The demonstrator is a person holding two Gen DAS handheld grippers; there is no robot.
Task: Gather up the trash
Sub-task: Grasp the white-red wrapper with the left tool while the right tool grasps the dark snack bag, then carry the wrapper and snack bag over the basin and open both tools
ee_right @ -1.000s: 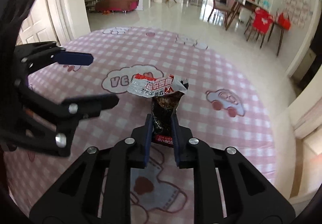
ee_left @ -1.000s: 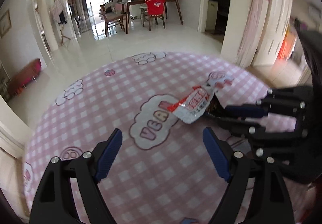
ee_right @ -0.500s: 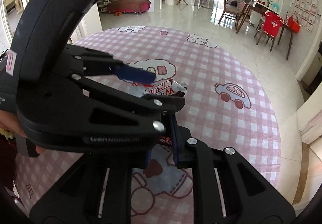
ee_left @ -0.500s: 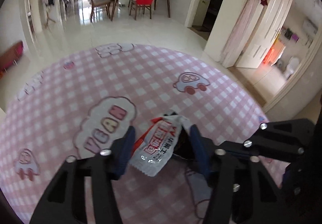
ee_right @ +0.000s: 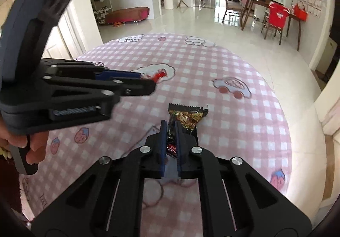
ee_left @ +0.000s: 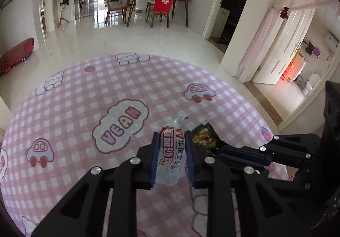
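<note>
My left gripper [ee_left: 171,137] is closing on the white snack wrapper [ee_left: 171,152] between its pads. My right gripper [ee_right: 170,125] clamps the dark snack wrapper [ee_right: 184,119] above the pink checked tablecloth [ee_right: 233,113].

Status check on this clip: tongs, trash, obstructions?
Left tongs closing on the white-and-red plastic snack wrapper. Right tongs shut on the dark foil snack packet. Pink checked tablecloth otherwise unobstructed.

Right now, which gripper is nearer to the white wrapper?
Left. The left gripper is closing, with the white wrapper between its fingers; the right gripper beside it holds the dark wrapper.
</note>
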